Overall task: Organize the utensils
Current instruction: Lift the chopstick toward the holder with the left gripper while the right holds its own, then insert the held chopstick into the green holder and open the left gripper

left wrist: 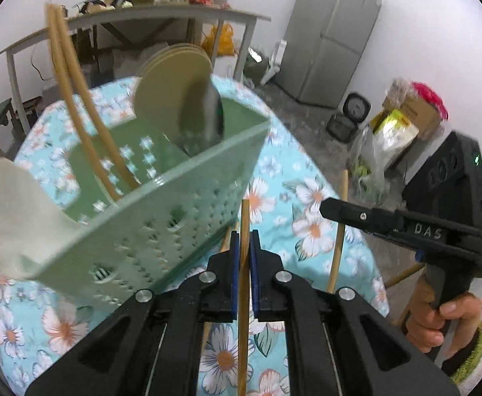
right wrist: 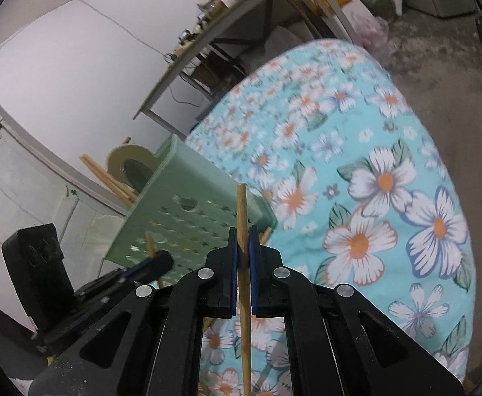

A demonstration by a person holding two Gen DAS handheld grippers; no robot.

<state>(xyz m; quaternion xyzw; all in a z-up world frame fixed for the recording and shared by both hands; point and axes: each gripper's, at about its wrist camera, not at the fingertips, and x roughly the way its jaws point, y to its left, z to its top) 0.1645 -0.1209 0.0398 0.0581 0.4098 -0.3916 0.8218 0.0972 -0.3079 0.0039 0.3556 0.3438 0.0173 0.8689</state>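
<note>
Two chopsticks are pinched, one in each gripper's fingers, left gripper [left wrist: 244, 231] and right gripper [right wrist: 243, 229], so we should tip both upright and drop them into the green caddy [left wrist: 188, 198] at eleven o'clock.

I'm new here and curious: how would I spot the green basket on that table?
Find the round table under the blue flowered cloth. The basket stands on it: a pale green plastic box with small holes in its walls. Nothing else there is green or holds things: chopsticks and round plates stick out of it.
</note>
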